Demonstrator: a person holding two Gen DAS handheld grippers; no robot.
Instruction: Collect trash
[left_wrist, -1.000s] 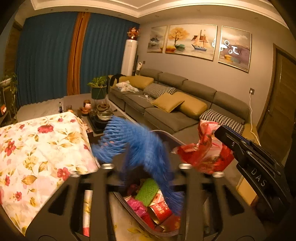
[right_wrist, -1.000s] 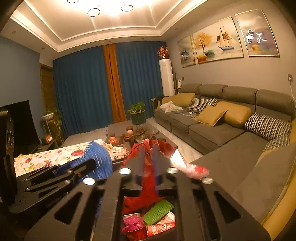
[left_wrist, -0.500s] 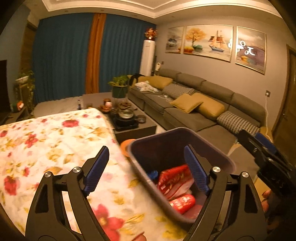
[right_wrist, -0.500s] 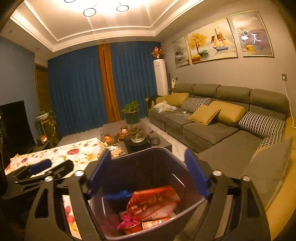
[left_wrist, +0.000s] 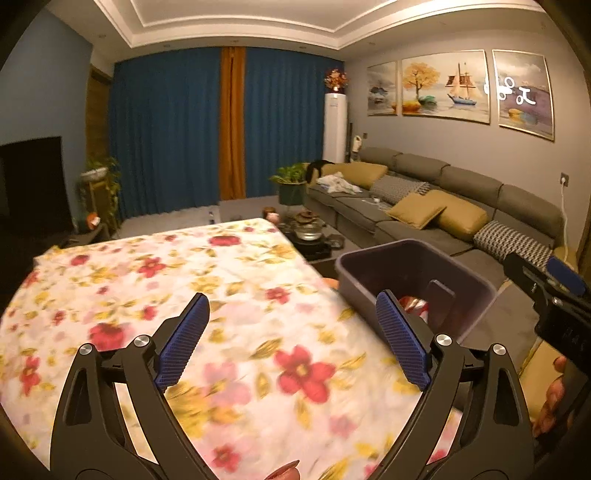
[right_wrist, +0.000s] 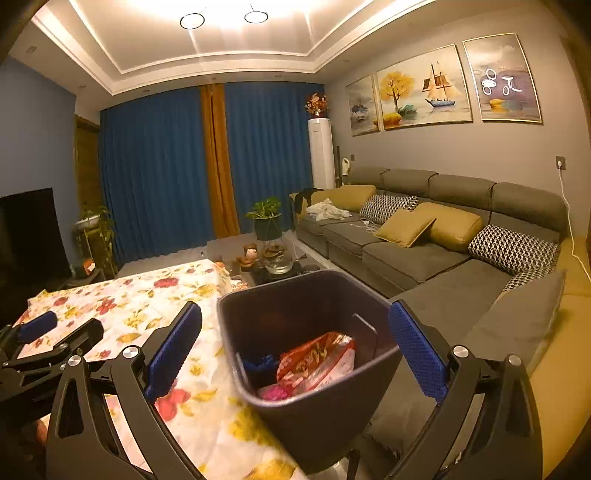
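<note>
A dark trash bin (right_wrist: 314, 417) stands at the table's right edge; it also shows in the left wrist view (left_wrist: 373, 284). Inside lie a red snack bag (right_wrist: 317, 362), a blue foam net (right_wrist: 260, 363) and a pink wrapper (right_wrist: 273, 393). My right gripper (right_wrist: 295, 347) is open and empty, its jaws spread either side of the bin from above. My left gripper (left_wrist: 291, 339) is open and empty over the floral tablecloth (left_wrist: 147, 280), left of the bin. The right gripper's body (left_wrist: 554, 295) shows at the left view's right edge.
A grey sofa (right_wrist: 424, 254) with yellow and patterned cushions runs along the right wall. A low coffee table with a plant (right_wrist: 267, 221) and tea things stands beyond the table. A dark TV (left_wrist: 29, 184) is at far left.
Both grippers opened and let the blue net and red bag fall into the bin. Both drew back, and the left one swung left over the tablecloth.
</note>
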